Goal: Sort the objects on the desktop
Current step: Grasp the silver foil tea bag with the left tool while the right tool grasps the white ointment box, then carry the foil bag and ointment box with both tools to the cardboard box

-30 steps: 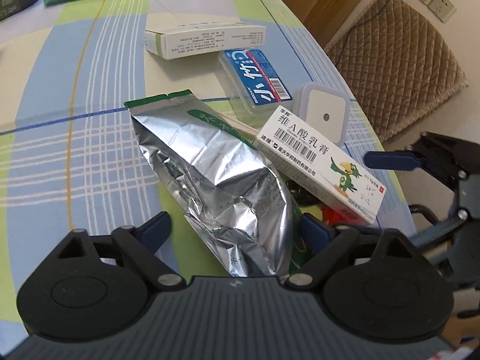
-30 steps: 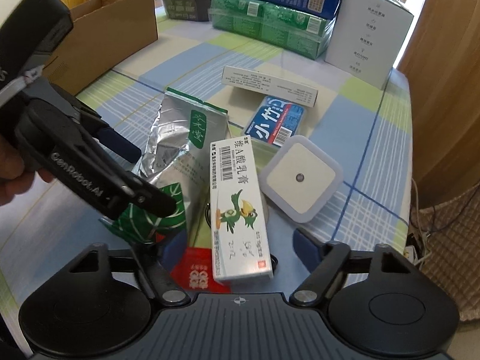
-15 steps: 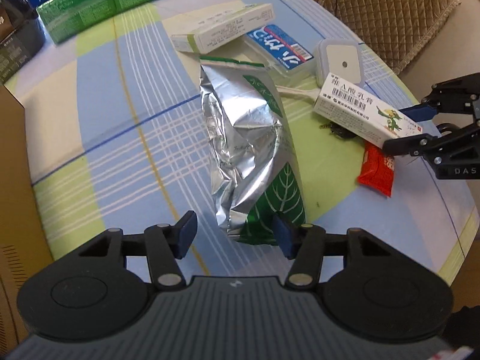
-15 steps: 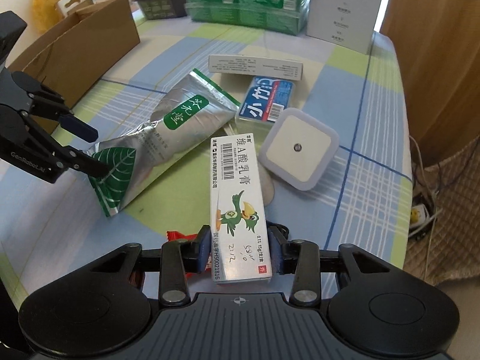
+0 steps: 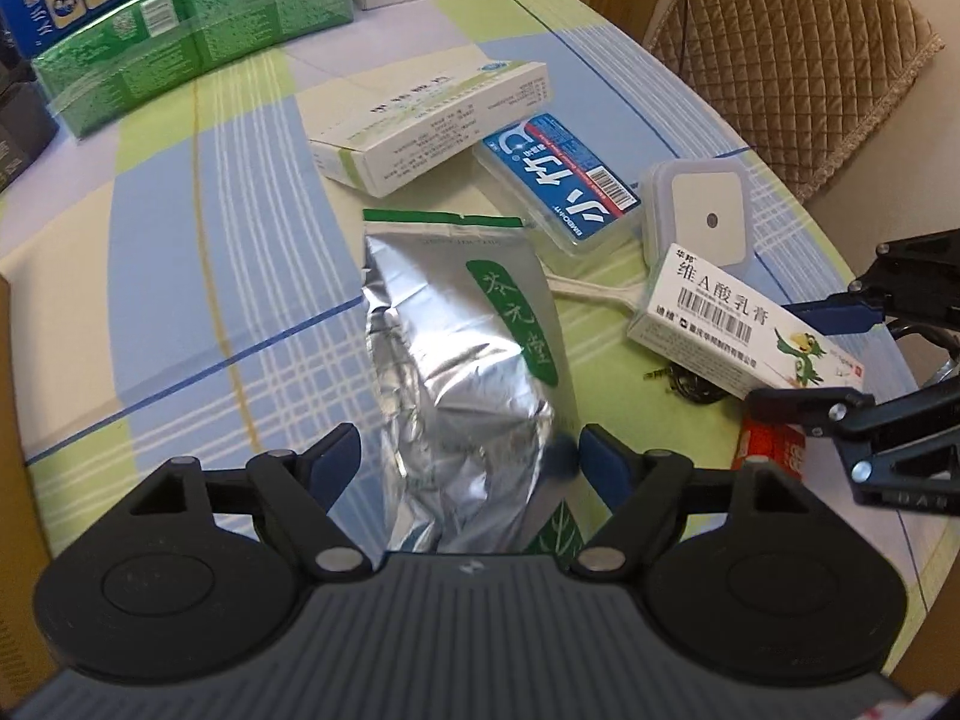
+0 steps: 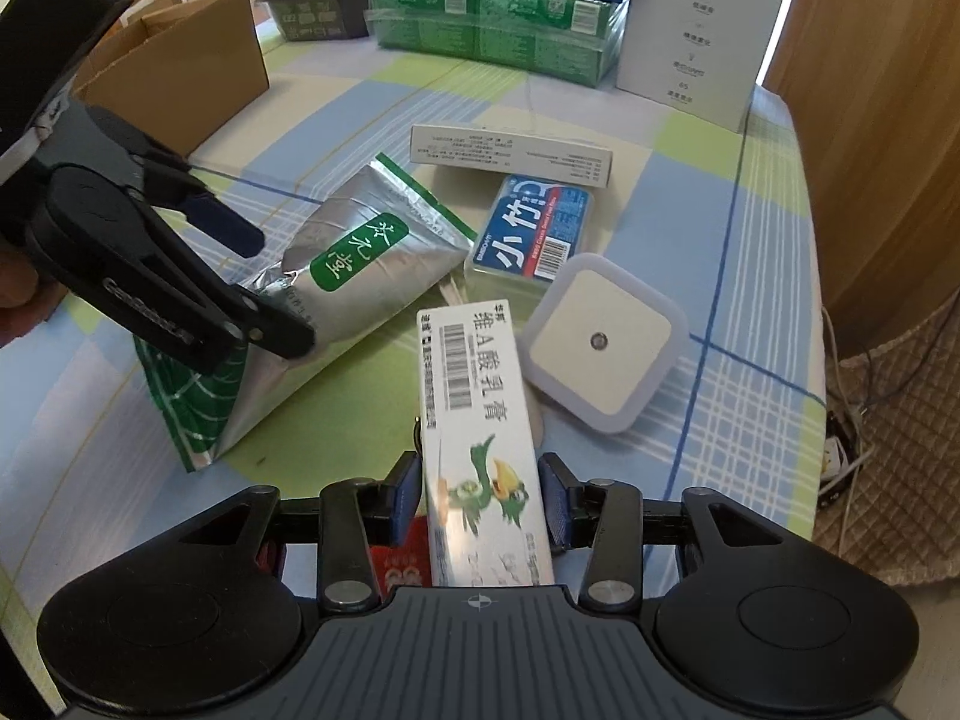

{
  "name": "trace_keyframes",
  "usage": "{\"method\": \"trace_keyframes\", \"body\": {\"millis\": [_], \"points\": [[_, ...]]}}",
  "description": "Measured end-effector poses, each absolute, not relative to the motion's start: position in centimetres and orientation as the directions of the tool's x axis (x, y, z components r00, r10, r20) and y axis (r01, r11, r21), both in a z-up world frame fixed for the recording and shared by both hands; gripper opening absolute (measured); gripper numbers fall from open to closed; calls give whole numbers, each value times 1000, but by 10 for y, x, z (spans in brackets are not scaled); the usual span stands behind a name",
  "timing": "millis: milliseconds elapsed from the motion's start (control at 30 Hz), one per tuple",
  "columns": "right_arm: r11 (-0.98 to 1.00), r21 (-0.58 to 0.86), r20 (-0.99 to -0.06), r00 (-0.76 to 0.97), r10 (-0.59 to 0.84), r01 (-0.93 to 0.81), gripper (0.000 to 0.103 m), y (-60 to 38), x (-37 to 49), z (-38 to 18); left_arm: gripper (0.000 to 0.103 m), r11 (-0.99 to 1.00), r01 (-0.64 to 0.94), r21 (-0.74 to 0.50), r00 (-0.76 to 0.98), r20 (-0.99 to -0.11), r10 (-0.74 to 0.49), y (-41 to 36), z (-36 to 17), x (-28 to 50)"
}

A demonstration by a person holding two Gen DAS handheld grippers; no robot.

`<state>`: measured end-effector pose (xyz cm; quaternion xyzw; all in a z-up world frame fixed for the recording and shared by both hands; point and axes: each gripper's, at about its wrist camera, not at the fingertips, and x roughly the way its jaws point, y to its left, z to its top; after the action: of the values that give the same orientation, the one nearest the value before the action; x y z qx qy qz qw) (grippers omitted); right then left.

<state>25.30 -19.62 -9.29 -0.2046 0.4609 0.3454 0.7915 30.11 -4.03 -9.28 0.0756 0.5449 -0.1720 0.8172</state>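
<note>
Checked cloth covers the counter (image 5: pixel 198 276), with stacked boxes along its far edge. Half a second ago the left claw (image 5: pixel 468 468) sat at the foil pouch's (image 5: pixel 462 360) near end; now its fingers are spread wider, straddling the pouch without pinching it. The right claw (image 6: pixel 480 495) remains closed on the cream box (image 6: pixel 477 414), held off the counter. Only the right view shows the carton (image 6: pixel 180 66) far left; only the left view shows the chair (image 5: pixel 786 54) beyond the counter.
</note>
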Motion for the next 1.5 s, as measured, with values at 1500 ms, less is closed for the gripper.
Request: {"method": "trace_keyframes", "body": {"millis": [1500], "points": [[755,58,-917,265,300,-653,62,-215,190,-104,69,924,382,-8,263,-958,-117,11,-109,209]]}}
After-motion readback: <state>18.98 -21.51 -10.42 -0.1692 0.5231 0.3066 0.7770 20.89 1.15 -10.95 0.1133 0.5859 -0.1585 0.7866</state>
